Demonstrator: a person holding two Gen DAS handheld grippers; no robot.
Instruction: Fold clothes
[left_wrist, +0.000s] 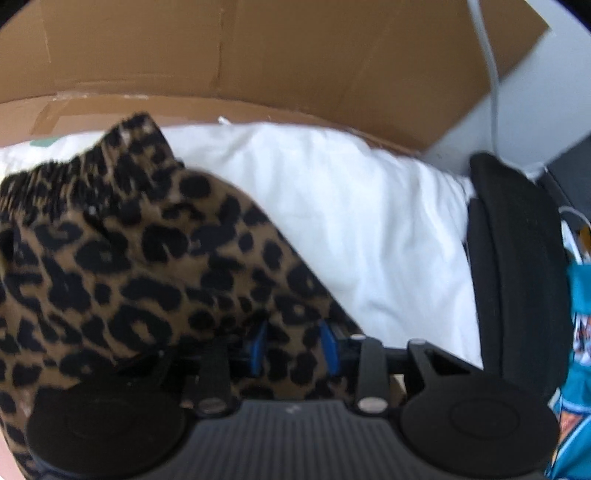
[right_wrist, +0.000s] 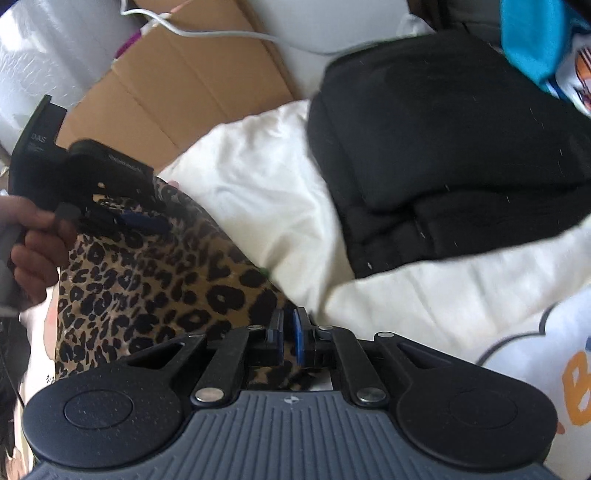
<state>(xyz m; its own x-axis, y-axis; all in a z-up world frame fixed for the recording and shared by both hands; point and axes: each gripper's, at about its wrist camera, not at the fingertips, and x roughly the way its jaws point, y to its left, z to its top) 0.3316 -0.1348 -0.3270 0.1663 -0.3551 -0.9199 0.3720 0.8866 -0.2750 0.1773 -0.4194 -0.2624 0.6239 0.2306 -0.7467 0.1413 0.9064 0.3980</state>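
- Leopard-print fabric, a tan and black spotted garment with a gathered elastic waistband (left_wrist: 122, 251), hangs stretched between the two tools above a white quilted bed cover (left_wrist: 351, 221).
- The left hand-held gripper (left_wrist: 295, 343) has its blue-padded fingers (left_wrist: 330, 347) standing a little apart with the cloth bunched between them; it appears to be holding the cloth, though blur keeps me from telling how tightly.
- The right hand-held gripper (right_wrist: 289, 341) has its fingers drawn narrow, pinched on a near edge of the same cloth.
- In the right wrist view the left tool sits far and to the left, gripped by a hand (right_wrist: 33, 247), so the garment's long axis runs from the near middle up to the far left.
- The cloth lies straight ahead of both tools, touching each; neither is nearer than the other.
- A folded black padded garment (right_wrist: 443, 155) rests on the bed to the far right, apart from the leopard piece.
- A brown cardboard sheet (left_wrist: 258, 62) stands behind the bed.
- Judging from this, any fold turns on bringing the two held ends together along that diagonal.
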